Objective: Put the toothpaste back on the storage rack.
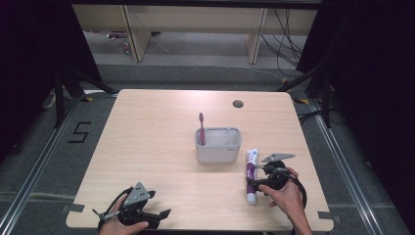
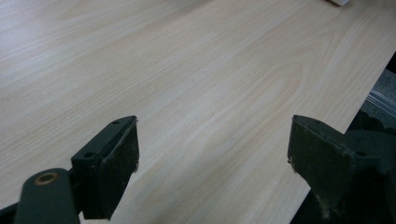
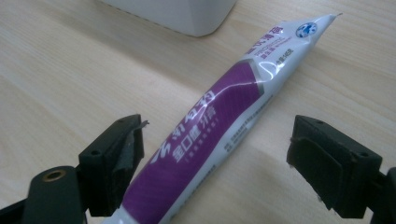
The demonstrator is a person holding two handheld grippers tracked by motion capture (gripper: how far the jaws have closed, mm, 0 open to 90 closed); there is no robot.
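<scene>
Now poised over the toothpaste tube [image 3: 219, 121], right tongs [image 3: 215, 163] spread wide, one jaw to each side of the purple body, nothing clamped yet; near jaw close to the tube's edge, contact too fine to call. Lying flat on the counter [image 1: 161, 132], just right of the white holder [image 1: 218, 145], long axis running away from the person, crimped end toward the holder, cap end nearest the right hand [image 1: 286, 193]. Straddled across the narrow width, so likely a straight squeeze needed, no turning. Pink toothbrush [image 1: 201, 128] standing upright in the holder's left compartment. Left tongs [image 2: 212, 158] released too, jaws wide above bare wood at the near left corner, well apart from the tube. Right side plainly nearer.
</scene>
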